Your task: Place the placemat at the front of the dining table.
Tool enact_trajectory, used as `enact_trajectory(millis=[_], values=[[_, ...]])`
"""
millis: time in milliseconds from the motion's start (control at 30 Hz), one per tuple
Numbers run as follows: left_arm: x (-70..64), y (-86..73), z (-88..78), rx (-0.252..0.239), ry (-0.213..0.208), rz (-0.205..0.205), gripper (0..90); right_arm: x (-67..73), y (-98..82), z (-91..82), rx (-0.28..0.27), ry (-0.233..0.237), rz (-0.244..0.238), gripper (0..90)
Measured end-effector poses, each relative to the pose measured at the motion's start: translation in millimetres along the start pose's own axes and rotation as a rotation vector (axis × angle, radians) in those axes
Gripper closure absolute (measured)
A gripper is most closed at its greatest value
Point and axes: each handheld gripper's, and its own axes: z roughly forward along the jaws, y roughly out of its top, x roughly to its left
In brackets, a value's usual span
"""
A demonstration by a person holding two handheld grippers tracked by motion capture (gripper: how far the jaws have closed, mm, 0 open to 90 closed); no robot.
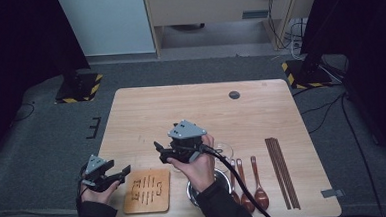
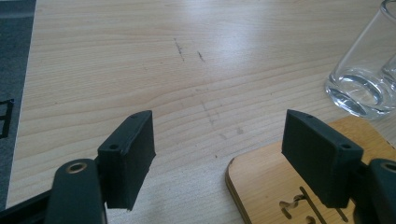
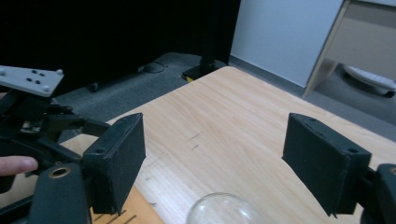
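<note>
Hand-held gripper (image 1: pixel 159 149) right, open, over one glass (image 1: pixel 223 151); three spoons (image 1: pixel 246 186)

A clear empty glass (image 2: pixel 362 74) stands upright on the table, apparently just beside the wooden board (image 2: pixel 275 186).

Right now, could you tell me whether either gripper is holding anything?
Nothing is held: the left gripper and right gripper both stand open, with only the table between their fingers.
</note>
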Motion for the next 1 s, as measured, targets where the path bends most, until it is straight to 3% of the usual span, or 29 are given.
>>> enact_trajectory(millis=[1000], values=[[-1.3, -0.1, 0.4, 0.002, 0.004, -0.006, 26.0, 41.9, -44.8, 37.6, 0.108, 0.066, -0.005, 22.5]])
